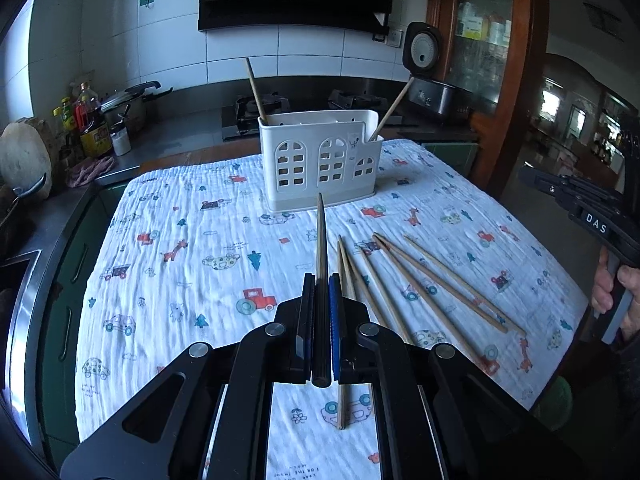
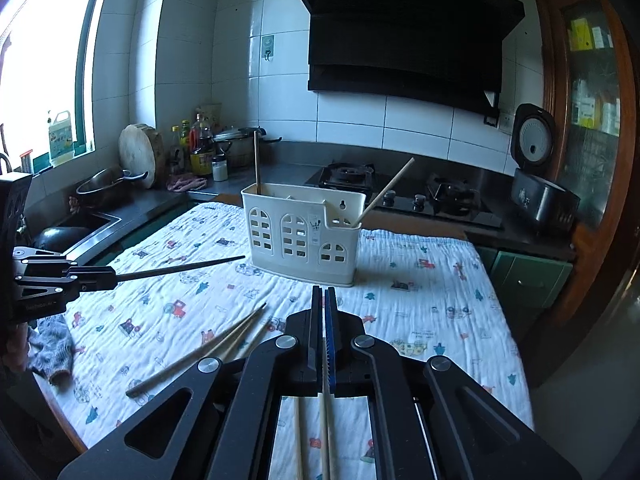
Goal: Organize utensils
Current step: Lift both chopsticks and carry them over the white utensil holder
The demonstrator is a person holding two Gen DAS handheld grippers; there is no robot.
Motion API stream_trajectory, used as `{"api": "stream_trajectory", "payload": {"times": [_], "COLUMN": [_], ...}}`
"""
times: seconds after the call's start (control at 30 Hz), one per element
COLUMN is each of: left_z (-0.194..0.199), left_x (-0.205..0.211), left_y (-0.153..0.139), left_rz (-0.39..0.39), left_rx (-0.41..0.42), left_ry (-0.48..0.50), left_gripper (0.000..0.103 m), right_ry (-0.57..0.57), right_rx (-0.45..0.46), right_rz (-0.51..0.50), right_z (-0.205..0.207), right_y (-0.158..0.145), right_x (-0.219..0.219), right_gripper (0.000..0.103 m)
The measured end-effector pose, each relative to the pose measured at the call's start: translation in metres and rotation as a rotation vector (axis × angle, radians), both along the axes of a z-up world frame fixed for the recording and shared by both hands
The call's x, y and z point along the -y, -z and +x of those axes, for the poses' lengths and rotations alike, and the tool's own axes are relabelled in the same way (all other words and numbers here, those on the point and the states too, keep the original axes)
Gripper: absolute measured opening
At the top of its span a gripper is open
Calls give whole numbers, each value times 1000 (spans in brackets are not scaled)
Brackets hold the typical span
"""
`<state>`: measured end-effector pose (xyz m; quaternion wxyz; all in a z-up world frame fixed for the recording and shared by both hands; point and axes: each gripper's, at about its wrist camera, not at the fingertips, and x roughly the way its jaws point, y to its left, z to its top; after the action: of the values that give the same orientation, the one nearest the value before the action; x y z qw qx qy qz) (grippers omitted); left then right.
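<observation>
My left gripper (image 1: 320,280) is shut on a dark chopstick (image 1: 321,240) that points toward the white utensil holder (image 1: 320,164); it shows in the right wrist view too (image 2: 180,269), held above the cloth. The holder (image 2: 304,236) stands at the far middle of the table with a dark chopstick (image 1: 256,90) in its left end and a light one (image 1: 390,110) in its right. Several light wooden chopsticks (image 1: 432,284) lie loose on the cloth to the right of my left gripper. My right gripper (image 2: 324,300) is shut with nothing between its fingers, above loose chopsticks (image 2: 200,350).
A patterned white cloth (image 1: 192,248) covers the table. Behind it are a gas stove (image 2: 400,192), a rice cooker (image 2: 540,192) at right, bottles and a pot (image 2: 208,148) at left, and a sink (image 2: 84,224). A grey rag (image 2: 52,346) lies at the table's left edge.
</observation>
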<state>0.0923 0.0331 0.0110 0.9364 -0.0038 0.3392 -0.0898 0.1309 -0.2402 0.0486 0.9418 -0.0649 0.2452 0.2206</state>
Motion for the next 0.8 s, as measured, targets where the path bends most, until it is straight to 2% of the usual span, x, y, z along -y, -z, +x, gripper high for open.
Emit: {"api": "stream_trajectory", "payload": {"times": [0.13,0.37,0.5,0.8], "left_z": [-3,-3,-5,-8], "left_x": [-5,-4,-3,-2], "left_y": [8,27,34,38], "left_rz": [-17,-23,-17,-15], "left_rx": [-16,-54,-75,-91], "left_ry": [-4,-16,-15,-21], "left_gripper": [6,6,6,6], "right_ry": [1,10,-2,23], "right_rx": [-64,-236,-296,-328], "right_rz": [-13,-21,-37,-34], "right_z": [-5,-18,-28,-34], "right_y": [27,95,123,146], "right_x": [7,26,26,31], "right_gripper": [9,9,9,10]}}
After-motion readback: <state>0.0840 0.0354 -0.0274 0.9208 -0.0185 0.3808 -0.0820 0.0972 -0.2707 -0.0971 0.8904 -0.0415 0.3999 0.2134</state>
